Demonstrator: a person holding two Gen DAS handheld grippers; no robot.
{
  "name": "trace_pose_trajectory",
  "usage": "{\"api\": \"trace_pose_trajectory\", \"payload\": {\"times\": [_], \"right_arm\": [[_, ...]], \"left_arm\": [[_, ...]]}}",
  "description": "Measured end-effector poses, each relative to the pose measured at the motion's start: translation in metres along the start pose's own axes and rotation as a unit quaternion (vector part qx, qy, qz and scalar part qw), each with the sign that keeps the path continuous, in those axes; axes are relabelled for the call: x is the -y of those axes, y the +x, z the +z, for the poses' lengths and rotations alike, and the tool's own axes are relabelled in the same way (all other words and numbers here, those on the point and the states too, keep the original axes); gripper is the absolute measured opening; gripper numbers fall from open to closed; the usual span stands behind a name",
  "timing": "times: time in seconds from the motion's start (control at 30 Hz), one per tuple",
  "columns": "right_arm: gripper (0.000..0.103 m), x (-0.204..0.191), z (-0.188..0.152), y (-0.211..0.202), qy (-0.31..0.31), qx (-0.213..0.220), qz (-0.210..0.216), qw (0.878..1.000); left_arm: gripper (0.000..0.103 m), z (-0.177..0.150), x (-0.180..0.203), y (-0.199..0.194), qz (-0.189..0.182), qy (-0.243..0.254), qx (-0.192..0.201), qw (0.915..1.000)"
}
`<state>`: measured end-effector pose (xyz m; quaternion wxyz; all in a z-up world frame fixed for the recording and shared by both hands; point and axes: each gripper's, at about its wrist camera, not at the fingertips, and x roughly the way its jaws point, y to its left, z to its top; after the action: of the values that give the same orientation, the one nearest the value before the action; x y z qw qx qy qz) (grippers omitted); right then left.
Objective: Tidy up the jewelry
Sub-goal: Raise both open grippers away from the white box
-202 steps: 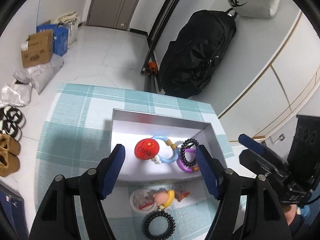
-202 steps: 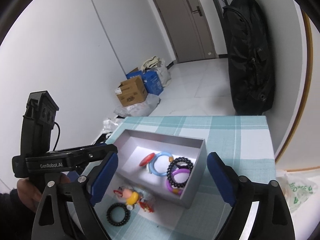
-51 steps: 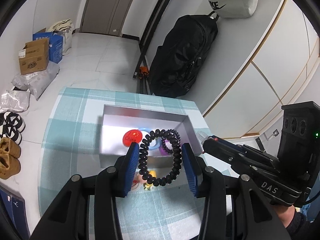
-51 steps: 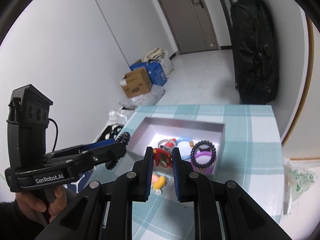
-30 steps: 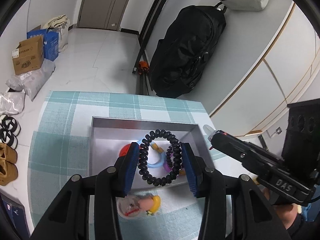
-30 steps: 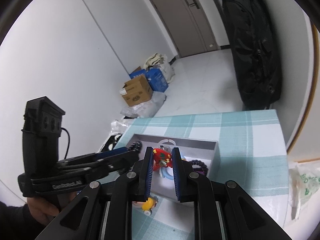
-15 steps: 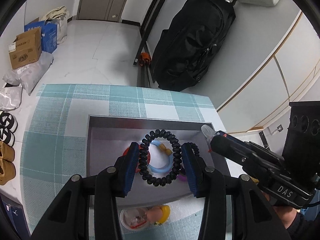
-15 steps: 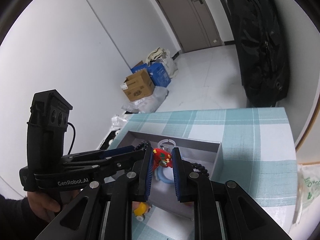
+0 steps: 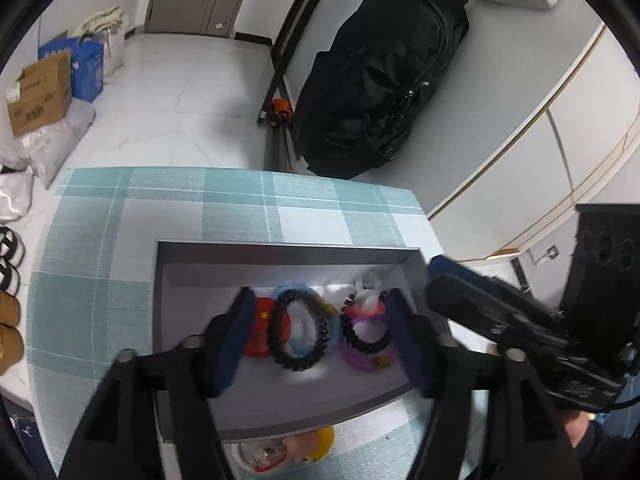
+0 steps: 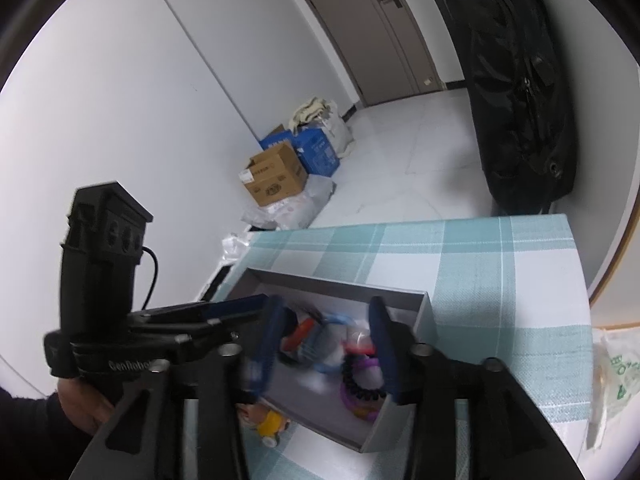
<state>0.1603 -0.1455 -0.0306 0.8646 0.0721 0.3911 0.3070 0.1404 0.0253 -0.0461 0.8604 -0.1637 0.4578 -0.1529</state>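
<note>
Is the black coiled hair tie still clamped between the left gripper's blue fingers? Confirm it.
No: the black coiled hair tie lies inside the grey box, clear of the just-opened left gripper fingers.

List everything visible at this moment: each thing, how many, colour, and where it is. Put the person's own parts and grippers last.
Box: one, grey, on the tablecloth.
Tablecloth: one, teal and white check, over the table.
Coil bracelet: one, black, in the box.
Bead bracelet: one, black, in the box over a purple ring.
Round badge: one, red, in the box.
Yellow-topped trinket: one, on the cloth outside the box's near wall.
Backpack: one, black, on the floor.
Cardboard carton: one, brown, by the wall.
Left gripper: blue pads, jaws just opened, over the box.
Right gripper: blue pads, jaws just opened, over the box.
</note>
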Motion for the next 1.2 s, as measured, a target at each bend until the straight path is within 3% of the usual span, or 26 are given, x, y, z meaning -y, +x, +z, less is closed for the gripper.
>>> {"api": "trace_pose_trajectory", "payload": {"times": [0.1, 0.27, 0.77, 1.07, 1.2], "right_arm": [[0.056, -0.003, 0.001, -0.009, -0.003, 0.014, 0.003, 1.000], [0.064, -0.008, 0.001, -0.018, -0.004, 0.028, 0.003, 1.000], [0.068, -0.021, -0.013, -0.037, -0.024, 0.045, -0.025, 0.998], [0.079, -0.035, -0.026, -0.045, -0.047, 0.039, -0.034, 0.998], [0.081, -0.041, -0.031, -0.044, -0.055, 0.030, -0.037, 0.997]], "left_arm": [[0.067, -0.001, -0.003, -0.003, -0.009, -0.008, 0.004, 0.9999], [0.067, -0.003, -0.005, -0.013, 0.007, -0.012, 0.020, 0.9997], [0.067, -0.023, -0.001, -0.047, 0.075, 0.009, 0.079, 0.9939], [0.069, -0.038, 0.003, -0.061, 0.092, 0.021, 0.097, 0.9908], [0.075, -0.046, 0.000, -0.064, 0.095, 0.014, 0.094, 0.9909]]}}
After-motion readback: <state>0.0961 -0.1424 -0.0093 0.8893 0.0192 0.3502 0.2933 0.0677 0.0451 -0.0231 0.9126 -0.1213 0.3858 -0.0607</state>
